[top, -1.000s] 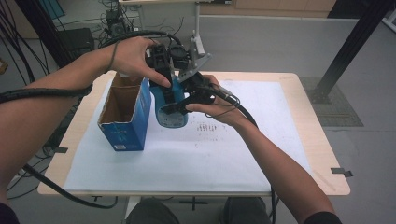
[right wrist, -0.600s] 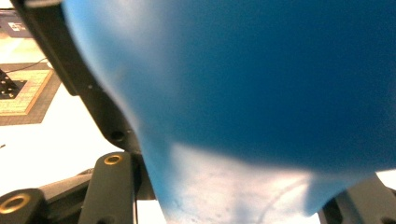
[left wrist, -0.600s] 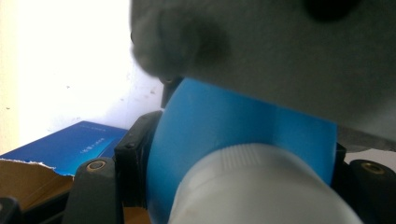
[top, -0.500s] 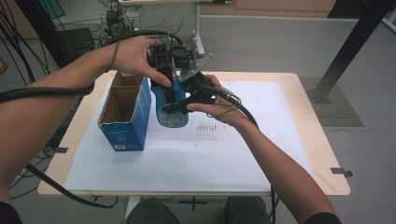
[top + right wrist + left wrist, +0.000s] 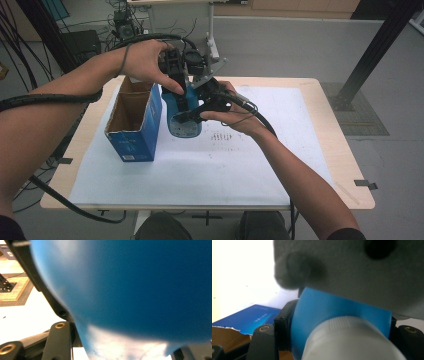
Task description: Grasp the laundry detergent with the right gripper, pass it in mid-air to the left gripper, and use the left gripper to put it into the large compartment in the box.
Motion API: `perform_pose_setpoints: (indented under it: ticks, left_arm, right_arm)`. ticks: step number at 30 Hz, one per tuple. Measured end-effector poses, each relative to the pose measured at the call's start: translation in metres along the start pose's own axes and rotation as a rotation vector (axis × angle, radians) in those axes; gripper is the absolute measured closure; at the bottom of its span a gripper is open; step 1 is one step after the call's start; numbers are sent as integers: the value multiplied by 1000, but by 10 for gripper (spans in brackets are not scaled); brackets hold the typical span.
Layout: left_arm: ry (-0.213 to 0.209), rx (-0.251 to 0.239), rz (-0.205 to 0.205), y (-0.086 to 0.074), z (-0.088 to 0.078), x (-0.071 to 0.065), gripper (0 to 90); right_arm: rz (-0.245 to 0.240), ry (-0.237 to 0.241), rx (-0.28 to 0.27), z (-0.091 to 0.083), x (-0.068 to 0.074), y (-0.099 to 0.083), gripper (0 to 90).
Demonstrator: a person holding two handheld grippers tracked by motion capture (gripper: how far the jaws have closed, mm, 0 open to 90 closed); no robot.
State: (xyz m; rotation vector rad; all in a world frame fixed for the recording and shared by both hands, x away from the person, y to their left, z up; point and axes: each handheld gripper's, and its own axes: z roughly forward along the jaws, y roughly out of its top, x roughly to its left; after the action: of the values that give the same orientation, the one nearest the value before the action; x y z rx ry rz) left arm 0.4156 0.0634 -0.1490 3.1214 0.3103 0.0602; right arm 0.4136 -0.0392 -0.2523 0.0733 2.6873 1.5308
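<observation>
1. Above the far left part of the worktop (image 5: 300, 165), both hands hold one blue bottle (image 5: 183, 112) just beside an open blue carton (image 5: 134, 135).
2. Seen from the high view, the bottle hangs tilted over the white sheet (image 5: 210, 170) that covers the worktop, its rounded bottom turned toward the person and its upper end hidden among the grippers.
3. The left gripper (image 5: 179, 75) comes down on the bottle's upper end from the far side; its jaws are clamped on that end.
4. From the left gripper view, the blue shoulder of the bottle (image 5: 332, 315) sits between the two black jaws, with a ribbed white cap (image 5: 352, 340) close to the lens and a blurred grey shape above it.
5. The right gripper (image 5: 200, 107) meets the bottle from the right side, lower down on its body, and its jaws are clamped on the blue body.
6. From the right gripper view, the bottle's blue wall (image 5: 140, 290) fills the space between the jaws, too near to show any detail.
7. The carton stands upright on the sheet with its top flaps open and its brown inside showing; part of it also shows low at the left of the left gripper view (image 5: 249, 317).
8. Black cables trail from both grippers along the forearms.
</observation>
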Motion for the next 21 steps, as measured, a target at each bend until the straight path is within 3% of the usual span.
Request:
perform_pose_setpoints:
  ticks: [21]
  left_arm:
    - [-5,5,-4,-1,1,0,357]
  right_arm:
    - [-1,11,-4,2,0,-1,427]
